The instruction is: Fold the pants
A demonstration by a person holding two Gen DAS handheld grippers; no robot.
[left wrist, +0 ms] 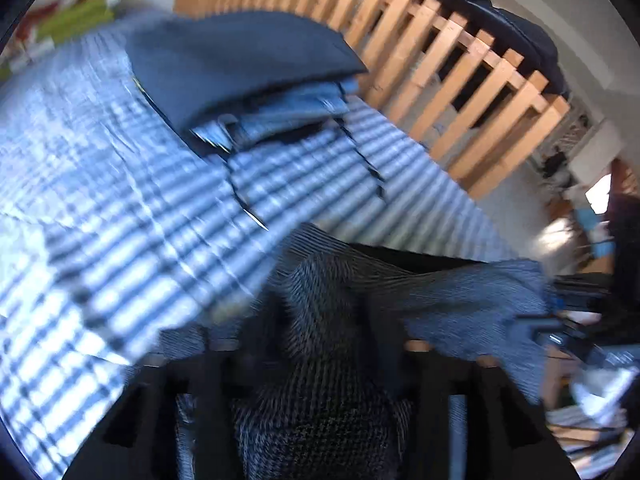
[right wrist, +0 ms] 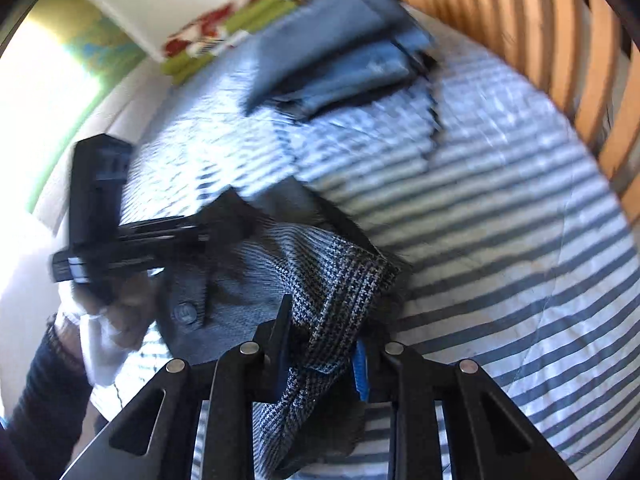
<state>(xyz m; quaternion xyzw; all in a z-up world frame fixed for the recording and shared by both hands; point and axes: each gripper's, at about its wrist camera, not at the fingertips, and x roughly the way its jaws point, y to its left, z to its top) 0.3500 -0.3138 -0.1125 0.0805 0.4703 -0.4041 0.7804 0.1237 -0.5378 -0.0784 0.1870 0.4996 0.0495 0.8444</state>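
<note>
A bed with a blue-and-white striped cover [right wrist: 500, 240] fills both views, and a wooden slatted rail [left wrist: 460, 64] runs along its far right side. Only the left wrist view shows the dark garment [left wrist: 480, 4] draped over the top of that rail and the cluttered room beyond it at the right; only the right wrist view shows the bright window light at the left, the green and red patterned pillow [right wrist: 224, 36] at the far end of the bed, and the person's own hand. A stack of folded clothes [left wrist: 248, 80], dark blue over lighter denim, lies on the far part of the cover in both views. The grey checked pants [right wrist: 332, 292] are bunched in the near middle of the bed, held up between the two tools. The right gripper [right wrist: 320, 356] has its jaws clamped on a fold of the pants, the cloth spilling down between the fingers. The left gripper [left wrist: 324, 364] points into the same fabric, which drapes over and between its fingers and hides the tips, so I cannot tell whether they are closed on it. In the right wrist view the left gripper's body appears tilted at the near left, gripped by a hand [right wrist: 108, 304] with a dark sleeve [right wrist: 44, 400] behind the wrist; a button [right wrist: 186, 312] shows on the waistband beside it. Both pictures are smeared, the stack and stripes especially.
</note>
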